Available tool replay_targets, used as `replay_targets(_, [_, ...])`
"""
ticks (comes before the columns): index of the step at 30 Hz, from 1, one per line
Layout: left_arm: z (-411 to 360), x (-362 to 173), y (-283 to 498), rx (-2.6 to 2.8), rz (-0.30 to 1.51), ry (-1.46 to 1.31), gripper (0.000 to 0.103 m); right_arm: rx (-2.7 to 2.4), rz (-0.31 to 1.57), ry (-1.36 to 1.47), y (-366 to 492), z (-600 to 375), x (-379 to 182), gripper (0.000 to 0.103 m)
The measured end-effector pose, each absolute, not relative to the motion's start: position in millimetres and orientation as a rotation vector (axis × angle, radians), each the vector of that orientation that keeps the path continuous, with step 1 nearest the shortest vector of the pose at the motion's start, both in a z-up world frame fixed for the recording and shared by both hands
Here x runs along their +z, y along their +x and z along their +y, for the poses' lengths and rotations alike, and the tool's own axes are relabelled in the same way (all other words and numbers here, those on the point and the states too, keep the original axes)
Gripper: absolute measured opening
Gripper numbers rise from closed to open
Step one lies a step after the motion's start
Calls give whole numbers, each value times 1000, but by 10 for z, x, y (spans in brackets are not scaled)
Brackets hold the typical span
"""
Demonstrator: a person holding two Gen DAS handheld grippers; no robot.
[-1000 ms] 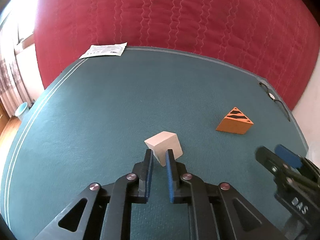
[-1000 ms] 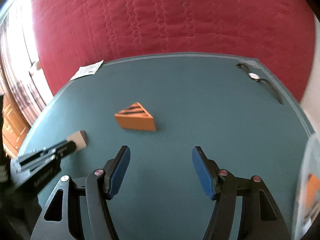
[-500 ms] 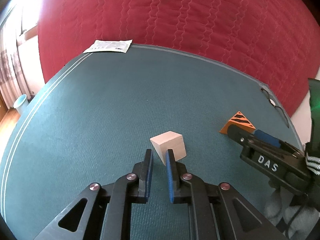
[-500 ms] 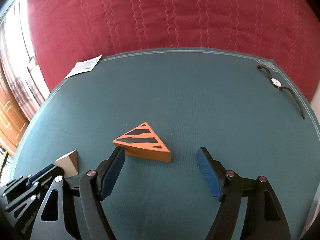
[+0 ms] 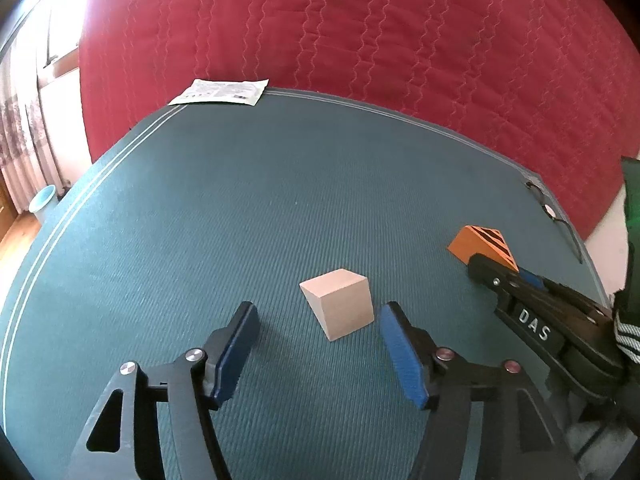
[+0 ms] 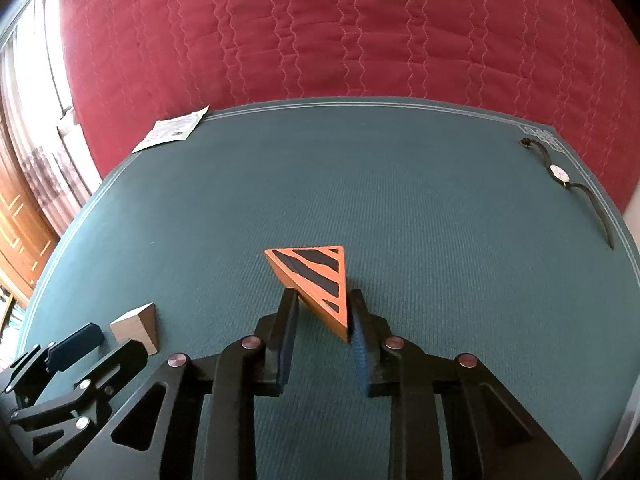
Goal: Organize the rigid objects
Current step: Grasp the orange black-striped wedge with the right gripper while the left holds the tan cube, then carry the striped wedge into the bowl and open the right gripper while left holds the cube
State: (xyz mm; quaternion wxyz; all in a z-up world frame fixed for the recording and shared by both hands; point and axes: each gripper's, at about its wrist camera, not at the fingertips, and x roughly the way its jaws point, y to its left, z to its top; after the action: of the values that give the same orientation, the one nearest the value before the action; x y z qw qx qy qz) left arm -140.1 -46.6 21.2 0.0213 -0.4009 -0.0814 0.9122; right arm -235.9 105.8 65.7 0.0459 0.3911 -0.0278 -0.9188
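A plain wooden block (image 5: 340, 304) sits on the teal mat (image 5: 240, 200), just ahead of and between the fingers of my left gripper (image 5: 319, 312). Its jaws are opening and the pads stand clear of the block on both sides. To the right, an orange triangular wedge with black stripes (image 6: 316, 272) is pinched at its near corner by my right gripper (image 6: 323, 298), which is shut on it. In the left wrist view the wedge (image 5: 476, 240) shows beyond the right gripper (image 5: 492, 272). In the right wrist view the block (image 6: 136, 326) shows by the left gripper (image 6: 108, 344).
A printed paper sheet (image 5: 220, 91) lies at the mat's far left corner. A wristwatch (image 6: 560, 172) lies along the far right edge. A red quilted bedspread (image 5: 360, 32) rises behind the mat. A pale blue bin (image 5: 44, 198) stands on the floor at the left.
My left gripper's jaws went from shut to wide apart around the wooden block. My right gripper moved up to the orange wedge and shut on it; the wedge turned.
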Motion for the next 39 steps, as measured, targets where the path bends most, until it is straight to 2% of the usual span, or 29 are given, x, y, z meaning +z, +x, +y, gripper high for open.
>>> replay_targets(6, [-332, 221, -1522, 2856, -177, -1259, 67, -2792, -126, 1188, -2326, 1061, 682, 25])
replay_targets(7, [-311, 220, -1537, 2864, -157, -1261, 64, -2790, -134, 1186, -2314, 1067, 681, 25])
replay_targets(10, [-296, 227, -1542, 2874, -124, -1258, 46, -2779, -163, 1183, -2310, 1087, 680, 28])
replay_targets(11, [-305, 231, -1536, 2865, -124, -1252, 40, -2778, -170, 1182, -2310, 1088, 681, 31])
replay_targets(13, [-323, 235, -1527, 2852, -133, -1249, 40, -2777, -174, 1177, -2306, 1096, 694, 60])
replay_targets(15, [-338, 243, -1507, 2834, -152, -1247, 39, -2777, -179, 1166, -2290, 1093, 706, 67])
replay_targets(24, [-383, 299, -1408, 2835, -207, -1235, 39, -2820, -103, 1208, -2542, 997, 686, 67])
replay_targets(26, [-379, 287, -1397, 2833, -209, -1238, 39, -2827, -95, 1219, -2612, 992, 679, 64])
replay_targets(30, [-398, 254, -1413, 2826, -214, -1253, 39, -2844, -52, 1218, -2608, 964, 673, 41])
replay_targets(39, [-395, 264, -1384, 2823, -201, -1233, 40, -2837, -57, 1208, -2376, 1043, 648, 41])
